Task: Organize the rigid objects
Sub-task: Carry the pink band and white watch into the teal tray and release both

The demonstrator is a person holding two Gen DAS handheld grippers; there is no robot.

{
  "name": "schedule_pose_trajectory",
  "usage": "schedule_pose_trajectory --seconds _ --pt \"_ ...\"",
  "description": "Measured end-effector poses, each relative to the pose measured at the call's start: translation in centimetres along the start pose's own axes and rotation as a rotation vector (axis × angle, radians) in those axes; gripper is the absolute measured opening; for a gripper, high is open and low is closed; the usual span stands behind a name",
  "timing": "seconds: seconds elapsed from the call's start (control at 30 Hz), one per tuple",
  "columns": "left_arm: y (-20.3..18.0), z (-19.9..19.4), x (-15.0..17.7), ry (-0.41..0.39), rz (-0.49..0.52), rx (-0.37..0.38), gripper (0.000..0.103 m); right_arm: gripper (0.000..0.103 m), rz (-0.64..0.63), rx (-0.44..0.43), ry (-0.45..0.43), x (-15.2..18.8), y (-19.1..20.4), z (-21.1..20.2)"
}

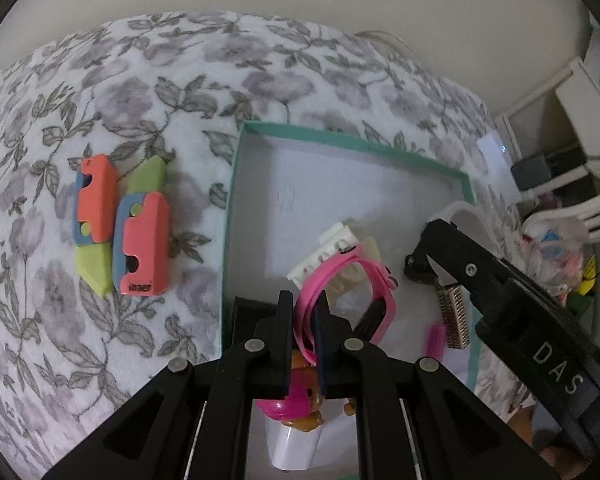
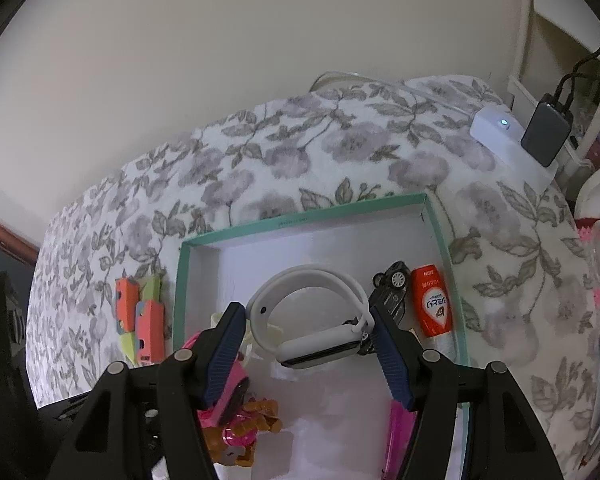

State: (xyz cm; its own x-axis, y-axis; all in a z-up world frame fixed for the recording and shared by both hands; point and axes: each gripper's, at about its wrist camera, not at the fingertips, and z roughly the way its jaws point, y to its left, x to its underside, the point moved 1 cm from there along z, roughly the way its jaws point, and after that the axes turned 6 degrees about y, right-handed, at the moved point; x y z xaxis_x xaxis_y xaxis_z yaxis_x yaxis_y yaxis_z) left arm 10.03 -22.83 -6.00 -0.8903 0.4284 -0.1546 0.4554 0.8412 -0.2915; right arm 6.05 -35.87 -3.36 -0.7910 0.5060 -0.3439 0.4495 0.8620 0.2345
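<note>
My left gripper [image 1: 302, 300] is shut on the strap of a pink watch [image 1: 342, 276], held over the near end of the teal box [image 1: 236, 184]. The right gripper [image 2: 306, 314] is closed across a white watch [image 2: 320, 350], with the strap loop spanning its blue pads above the box floor. In the left wrist view, the white strap [image 1: 462, 210] shows at the right gripper's finger [image 1: 436, 244]. Inside the box lie a white comb [image 1: 332, 248], a brown and pink toy figure [image 2: 246, 432], a black toy car [image 2: 392, 292] and an orange tube [image 2: 434, 300].
Two orange, blue and green blocks [image 1: 120, 224] lie on the flowered blanket [image 1: 100, 80] left of the box. A gold comb [image 1: 454, 316] and a pink pen [image 2: 400, 432] sit in the box. A white device [image 2: 496, 128] and a grey power bank [image 2: 548, 132] stand at the far right.
</note>
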Motion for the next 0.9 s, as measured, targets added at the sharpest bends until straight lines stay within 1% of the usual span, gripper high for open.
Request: schedule_pose_trajectory --seconds 0.2,0.43,0.57,0.63,0.7,0.73,0.9 --pt "-0.6 0.9 0.2 0.015 0.024 -0.025 0.01 0.067 -0.005 0.026 0.054 0.4 -0.4 1.5" --pt "-0.1 1.2 -0.2 0.013 0.024 -0.051 0.01 0.068 -0.009 0.037 0.071 0.6 -0.5 2.0" --pt "-0.1 1.1 -0.4 0.014 0.016 -0.048 0.011 0.069 -0.012 0.042 0.073 0.6 -0.5 2.0" --pt "0.1 0.7 -0.4 0.009 0.016 -0.046 0.018 0.069 -0.007 0.046 0.069 0.6 -0.5 1.8" --pt "0.2 0.4 -0.4 0.004 0.016 -0.044 0.04 0.07 -0.002 0.043 0.069 0.6 -0.6 1.8" --pt "0.3 0.2 -0.4 0.002 0.016 -0.048 0.044 0.07 0.007 0.036 0.067 0.6 -0.7 1.7" --pt "0.3 -0.5 -0.5 -0.006 0.022 -0.043 0.046 0.07 0.014 0.034 0.055 0.5 -0.7 1.2"
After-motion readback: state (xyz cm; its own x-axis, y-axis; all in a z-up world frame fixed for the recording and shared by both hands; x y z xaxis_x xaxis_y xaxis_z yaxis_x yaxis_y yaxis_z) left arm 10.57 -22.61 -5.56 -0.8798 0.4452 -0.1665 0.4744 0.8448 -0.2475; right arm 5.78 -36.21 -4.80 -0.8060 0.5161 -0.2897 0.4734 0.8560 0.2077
